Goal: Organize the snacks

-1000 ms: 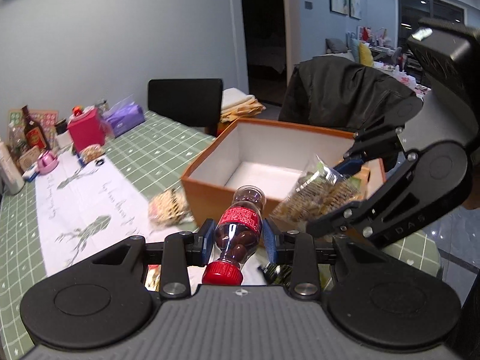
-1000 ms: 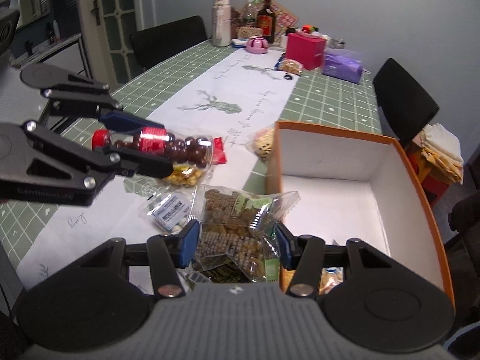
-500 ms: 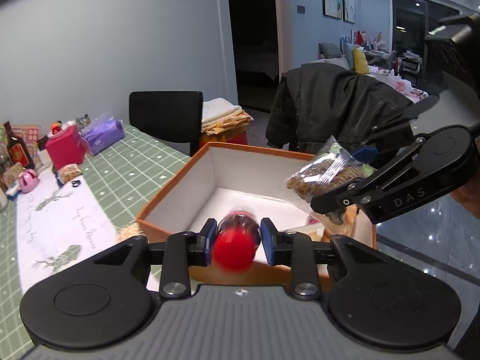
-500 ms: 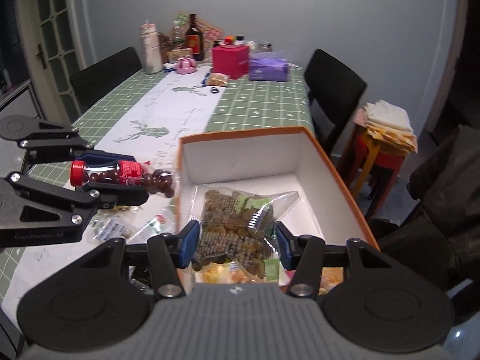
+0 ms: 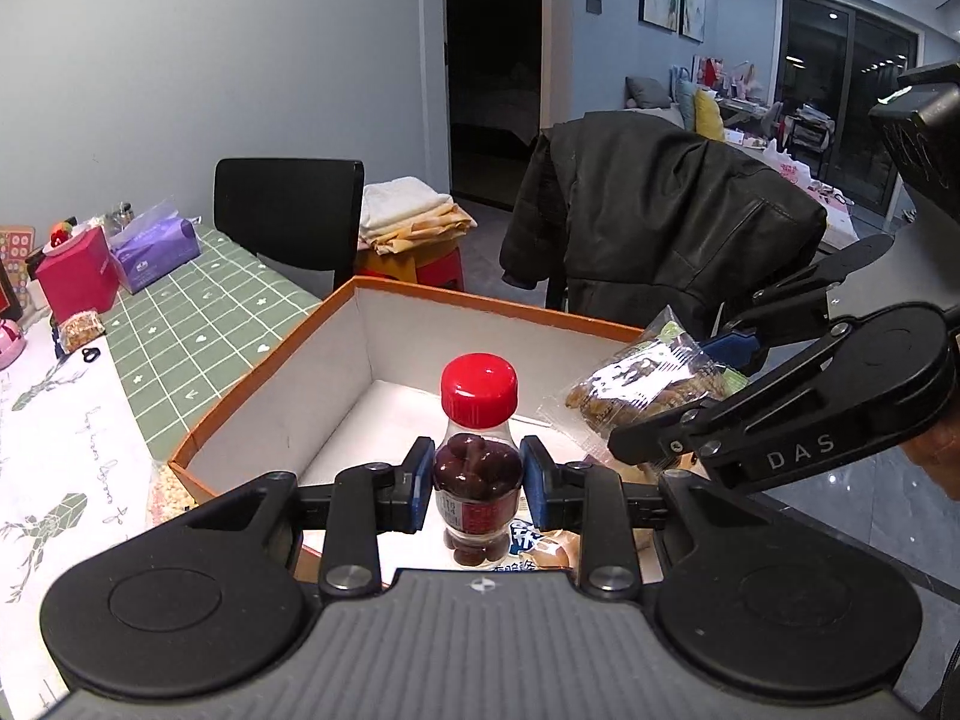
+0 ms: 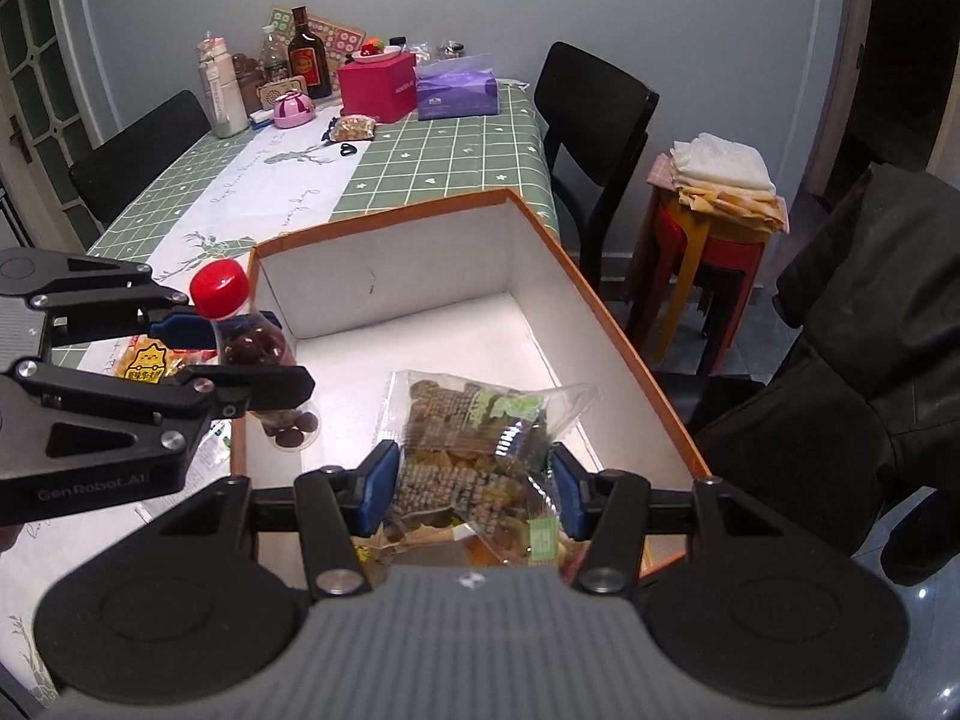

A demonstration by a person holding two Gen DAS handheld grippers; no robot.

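Note:
My left gripper [image 5: 478, 491] is shut on a small clear bottle [image 5: 477, 480] with a red cap and dark round candies, held upright above the near part of the orange box [image 5: 264, 372] with a white inside. My right gripper [image 6: 474, 483] is shut on a clear bag of brown snack pieces [image 6: 474, 444], held over the box [image 6: 606, 324]. From the right wrist view the left gripper [image 6: 240, 354] with the bottle [image 6: 252, 342] is over the box's left wall. In the left wrist view the right gripper [image 5: 696, 384] holds the bag [image 5: 648, 384] at the right.
A few snack packets lie in the box's near end [image 5: 540, 546] and on the green checked tablecloth [image 6: 456, 150] left of it [image 6: 147, 363]. A red box [image 6: 378, 87], purple tissue pack [image 6: 459, 87] and bottles [image 6: 309, 60] stand at the far end. Black chairs [image 6: 594, 114], a stool [image 6: 714, 228] and a jacket [image 5: 660, 210] surround the table.
Both grippers have moved from above the tablecloth to over the orange box, carrying the bottle and the bag. The bottle has turned from lying cap-towards-me to standing cap up.

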